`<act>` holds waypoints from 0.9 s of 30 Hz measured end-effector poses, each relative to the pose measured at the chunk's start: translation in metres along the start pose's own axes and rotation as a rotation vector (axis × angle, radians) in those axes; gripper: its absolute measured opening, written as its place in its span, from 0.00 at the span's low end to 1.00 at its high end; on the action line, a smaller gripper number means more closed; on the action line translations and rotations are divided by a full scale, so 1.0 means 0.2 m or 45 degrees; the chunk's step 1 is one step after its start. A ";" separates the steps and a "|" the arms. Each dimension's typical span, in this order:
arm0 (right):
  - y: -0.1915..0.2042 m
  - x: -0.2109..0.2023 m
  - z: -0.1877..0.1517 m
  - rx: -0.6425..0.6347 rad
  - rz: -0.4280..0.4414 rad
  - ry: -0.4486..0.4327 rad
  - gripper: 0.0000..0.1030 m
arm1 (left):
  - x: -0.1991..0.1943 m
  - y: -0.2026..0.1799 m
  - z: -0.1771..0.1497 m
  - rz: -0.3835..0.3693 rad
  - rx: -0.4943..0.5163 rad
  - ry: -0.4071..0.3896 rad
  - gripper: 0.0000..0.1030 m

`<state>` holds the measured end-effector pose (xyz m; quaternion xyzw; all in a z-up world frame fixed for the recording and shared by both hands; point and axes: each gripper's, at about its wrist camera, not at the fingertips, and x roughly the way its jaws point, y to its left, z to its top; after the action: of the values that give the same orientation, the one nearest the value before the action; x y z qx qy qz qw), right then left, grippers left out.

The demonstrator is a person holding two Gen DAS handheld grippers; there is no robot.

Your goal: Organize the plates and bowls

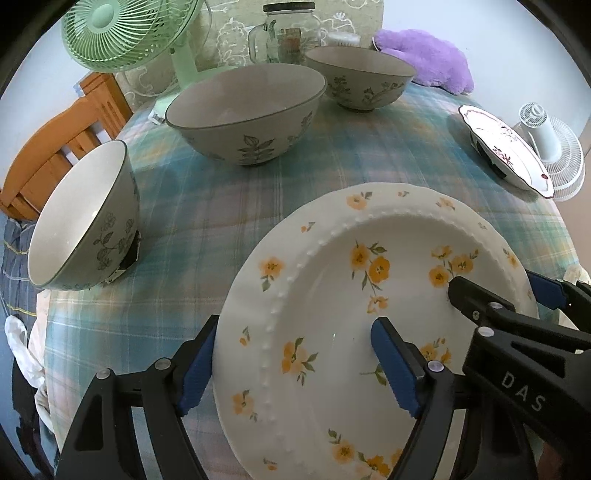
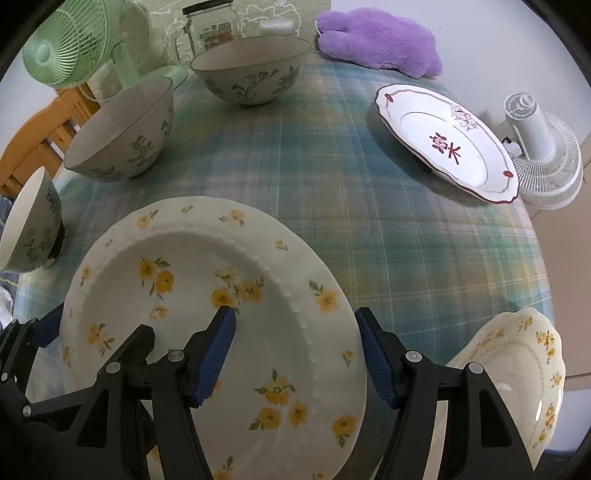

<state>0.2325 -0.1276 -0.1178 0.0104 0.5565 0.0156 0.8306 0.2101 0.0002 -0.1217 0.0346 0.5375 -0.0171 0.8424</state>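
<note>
White capitals reading "DAS" are showing on the black body of the right gripper [image 1: 491, 295]. A dark red Chinese character is sitting on the white scalloped plate [image 2: 447, 146]. The glass jar [image 2: 212, 27] label is staying unreadable.

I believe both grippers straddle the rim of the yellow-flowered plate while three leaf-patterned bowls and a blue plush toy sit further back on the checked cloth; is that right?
Nearly: the plush toy is purple, not blue, as the right wrist view shows. The rest holds: the left gripper and right gripper straddle the yellow-flowered plate, with three bowls further back.
</note>
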 end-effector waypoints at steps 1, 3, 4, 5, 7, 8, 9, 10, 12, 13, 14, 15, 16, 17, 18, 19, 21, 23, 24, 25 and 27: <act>0.00 0.01 0.00 -0.005 0.006 0.000 0.68 | 0.00 0.00 0.00 -0.004 0.000 -0.003 0.81; 0.00 0.01 0.00 -0.010 0.016 -0.014 0.68 | 0.01 0.00 0.01 -0.011 -0.003 -0.008 0.83; 0.00 0.01 0.00 -0.009 0.018 -0.019 0.69 | 0.01 0.00 0.00 -0.010 -0.004 -0.011 0.83; 0.00 0.01 0.01 -0.007 0.018 -0.025 0.69 | 0.01 0.01 0.01 -0.014 -0.016 -0.014 0.83; -0.01 0.02 0.01 0.003 0.022 -0.029 0.69 | 0.02 0.01 0.01 -0.023 -0.026 -0.013 0.83; 0.00 0.02 0.02 0.004 0.023 -0.028 0.69 | 0.01 0.01 0.01 -0.023 -0.027 -0.012 0.82; 0.00 0.02 0.02 0.007 0.021 -0.027 0.69 | 0.01 0.01 0.02 -0.023 -0.025 -0.011 0.82; 0.00 0.02 0.02 0.005 0.018 -0.024 0.69 | 0.01 0.01 0.02 -0.026 -0.029 -0.006 0.82; 0.00 0.02 0.02 0.014 0.011 -0.014 0.69 | 0.01 0.02 0.02 -0.033 -0.039 0.010 0.81; 0.00 0.01 0.02 0.014 0.007 -0.007 0.69 | 0.01 0.02 0.02 -0.036 -0.045 0.017 0.81; 0.01 0.01 0.02 0.019 0.003 0.000 0.69 | 0.00 0.02 0.02 -0.041 -0.051 0.025 0.81; 0.01 0.00 0.02 0.020 0.002 0.001 0.69 | 0.00 0.03 0.01 -0.046 -0.052 0.028 0.80; 0.01 0.00 0.02 0.020 0.000 0.002 0.69 | -0.01 0.03 0.01 -0.046 -0.055 0.015 0.80; 0.01 -0.01 0.01 0.024 -0.001 0.005 0.69 | -0.02 0.03 0.01 -0.051 -0.058 0.021 0.80; 0.01 -0.02 0.00 0.026 -0.003 0.007 0.69 | -0.03 0.04 0.00 -0.058 -0.060 0.028 0.80; 0.01 -0.03 0.00 0.028 -0.005 0.009 0.69 | -0.04 0.04 -0.01 -0.061 -0.063 0.030 0.80; 0.01 -0.06 -0.02 0.031 -0.010 0.012 0.69 | -0.06 0.04 -0.02 -0.068 -0.067 0.031 0.80; 0.02 -0.09 -0.03 0.032 -0.015 0.011 0.69 | -0.09 0.05 -0.04 -0.072 -0.069 0.030 0.80; 0.02 -0.11 -0.04 0.031 -0.018 0.009 0.69 | -0.11 0.05 -0.05 -0.075 -0.067 0.026 0.80; 0.02 -0.12 -0.05 0.030 -0.020 0.006 0.69 | -0.12 0.05 -0.05 -0.079 -0.064 0.023 0.80; 0.03 -0.17 -0.07 0.032 -0.028 -0.002 0.69 | -0.17 0.06 -0.07 -0.086 -0.061 0.015 0.80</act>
<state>0.2073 -0.1224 -0.0920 0.0147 0.5563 -0.0005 0.8309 0.1841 0.0123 -0.0972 -0.0035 0.5437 -0.0323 0.8387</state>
